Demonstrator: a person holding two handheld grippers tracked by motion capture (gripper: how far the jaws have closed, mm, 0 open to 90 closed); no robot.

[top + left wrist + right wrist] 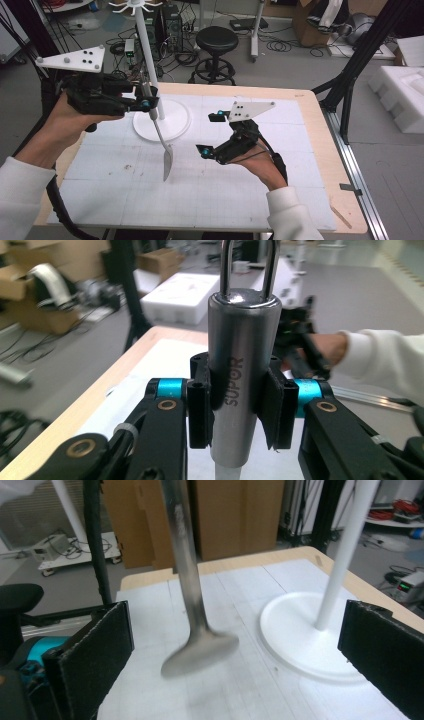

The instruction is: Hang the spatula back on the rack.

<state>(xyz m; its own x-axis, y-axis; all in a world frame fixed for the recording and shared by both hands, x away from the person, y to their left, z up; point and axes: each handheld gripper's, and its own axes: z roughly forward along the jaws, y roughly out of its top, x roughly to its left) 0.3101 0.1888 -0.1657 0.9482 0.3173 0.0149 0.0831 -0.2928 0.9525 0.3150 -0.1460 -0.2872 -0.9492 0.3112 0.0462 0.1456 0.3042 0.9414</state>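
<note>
Left gripper (145, 104) is clamped on the steel handle of the spatula (167, 161), which hangs blade-down above the table (240, 200), just in front of the white stand (175, 120). Right gripper (211, 134) stands wide apart, nothing between its pads, near the spatula's blade.

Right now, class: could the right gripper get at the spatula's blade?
Probably yes. The right gripper is open, and the spatula blade hangs between its jaws, held up by the left gripper; nothing blocks it.
</note>
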